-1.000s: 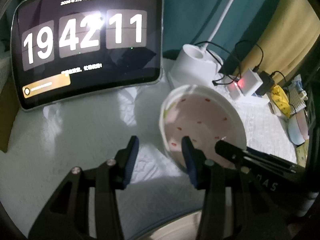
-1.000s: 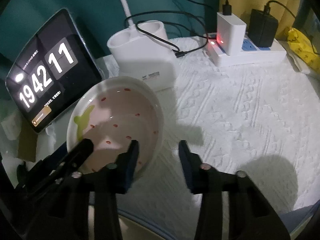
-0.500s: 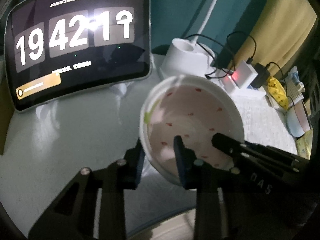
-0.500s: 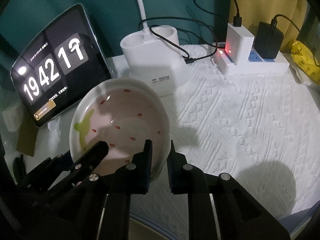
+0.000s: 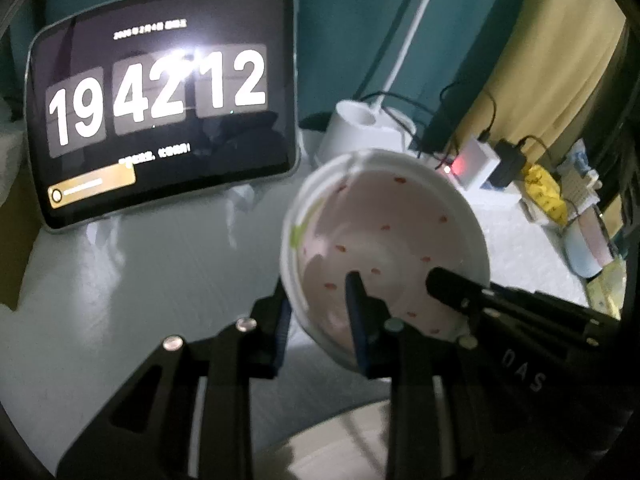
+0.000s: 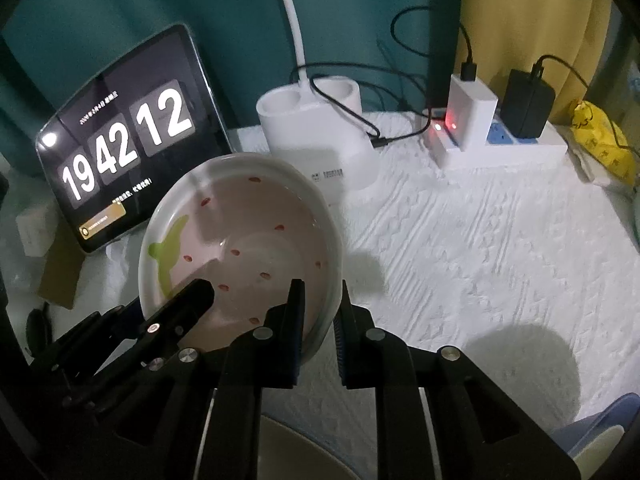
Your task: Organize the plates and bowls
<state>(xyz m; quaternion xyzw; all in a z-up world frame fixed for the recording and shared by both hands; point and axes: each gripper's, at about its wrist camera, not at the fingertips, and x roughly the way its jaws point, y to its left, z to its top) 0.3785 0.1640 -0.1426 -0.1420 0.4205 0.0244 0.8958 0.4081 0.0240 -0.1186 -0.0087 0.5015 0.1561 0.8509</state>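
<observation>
Propped against the teal wall (image 6: pixel 100 20), a tablet (image 6: pixel 132 140) showing a flip clock at 19 42 12. Just beside it, a white lamp base (image 6: pixel 316 136) with a thin white stem rising — black cables looped over it. Further right, a white power strip (image 6: pixel 500 152) carrying a white charger (image 6: pixel 472 116) lit red and a black adapter (image 6: pixel 526 106). White textured cloth (image 6: pixel 480 240) underneath — yellow curtain (image 5: pixel 552 60) behind.

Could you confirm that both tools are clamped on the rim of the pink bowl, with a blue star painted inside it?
Not quite: the mark inside the bowl is a green leaf shape, not a blue star, as the right wrist view shows. The rest holds: the left tool and the right tool are both clamped on its rim.
</observation>
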